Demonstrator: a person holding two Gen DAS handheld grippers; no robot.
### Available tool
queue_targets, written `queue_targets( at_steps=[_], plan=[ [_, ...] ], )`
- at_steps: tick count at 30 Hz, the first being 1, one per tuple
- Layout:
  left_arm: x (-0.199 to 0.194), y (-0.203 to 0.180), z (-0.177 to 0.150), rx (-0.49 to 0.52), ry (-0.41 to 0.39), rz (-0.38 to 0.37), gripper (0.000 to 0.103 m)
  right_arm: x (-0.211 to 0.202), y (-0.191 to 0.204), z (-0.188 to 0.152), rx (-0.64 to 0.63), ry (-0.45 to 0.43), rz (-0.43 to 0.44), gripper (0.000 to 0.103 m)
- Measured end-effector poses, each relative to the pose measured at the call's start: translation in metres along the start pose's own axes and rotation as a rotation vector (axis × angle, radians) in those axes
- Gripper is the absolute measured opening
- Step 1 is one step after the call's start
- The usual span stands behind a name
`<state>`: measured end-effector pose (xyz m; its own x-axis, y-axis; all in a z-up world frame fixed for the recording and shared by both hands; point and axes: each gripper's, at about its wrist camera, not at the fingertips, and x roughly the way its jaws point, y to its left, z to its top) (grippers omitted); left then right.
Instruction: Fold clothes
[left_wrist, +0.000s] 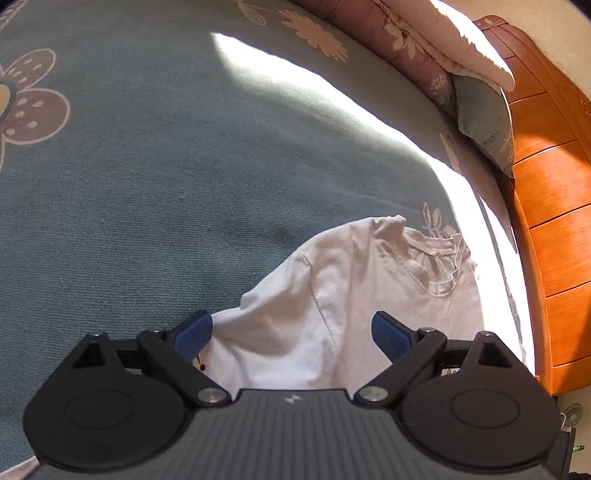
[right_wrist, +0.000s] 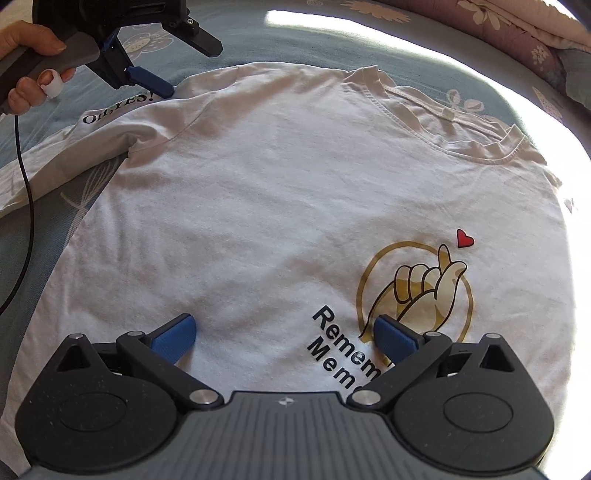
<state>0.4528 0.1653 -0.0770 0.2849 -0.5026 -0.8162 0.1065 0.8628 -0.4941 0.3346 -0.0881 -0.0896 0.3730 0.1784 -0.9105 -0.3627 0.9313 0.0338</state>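
left gripper (left_wrist: 291, 334): jaws wide, nothing pinched, at shoulder seam by left sleeve (right_wrist: 74, 136) | t-shirt (right_wrist: 280, 206): flat face-up on bed sheet (left_wrist: 147, 184), sleeve out, print showing | right gripper (right_wrist: 284, 338): wide, empty, over chest | progress: zero folds done, looks like first sleeve fold pending

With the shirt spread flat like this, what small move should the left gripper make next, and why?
Probably lower the left gripper and close on the white T-shirt at the shoulder seam; its fingers stand open right at that edge, gripping nothing.
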Motion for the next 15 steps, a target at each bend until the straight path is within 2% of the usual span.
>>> queue_targets(
  at_steps=[2, 5, 6, 8, 10, 11, 13, 15],
  plan=[
    [-0.003, -0.005, 0.006, 0.001, 0.009, -0.07, 0.094, 0.0, 0.001, -0.001, 0.026, -0.013, -0.013, 0.103],
    [0.007, -0.015, 0.008, -0.034, 0.107, -0.262, 0.098, 0.0, 0.003, -0.001, 0.063, -0.033, -0.031, 0.103],
    [0.019, -0.016, 0.005, -0.07, 0.163, -0.332, 0.098, 0.0, 0.003, -0.001, 0.073, -0.037, -0.034, 0.103],
    [0.037, -0.021, 0.0, -0.089, 0.176, -0.311, 0.098, 0.001, 0.004, 0.0, 0.086, -0.044, -0.041, 0.103],
    [0.041, -0.02, 0.003, -0.039, 0.103, -0.142, 0.097, 0.001, 0.004, 0.0, 0.089, -0.047, -0.042, 0.103],
    [0.039, -0.015, 0.006, -0.04, 0.054, -0.116, 0.094, 0.001, 0.004, 0.0, 0.089, -0.047, -0.041, 0.103],
    [0.031, -0.006, 0.014, -0.105, -0.032, -0.077, 0.094, 0.0, 0.004, 0.001, 0.087, -0.047, -0.038, 0.103],
    [0.022, -0.006, 0.02, -0.129, -0.054, -0.051, 0.095, 0.0, 0.004, 0.0, 0.087, -0.056, -0.038, 0.103]
  ],
)
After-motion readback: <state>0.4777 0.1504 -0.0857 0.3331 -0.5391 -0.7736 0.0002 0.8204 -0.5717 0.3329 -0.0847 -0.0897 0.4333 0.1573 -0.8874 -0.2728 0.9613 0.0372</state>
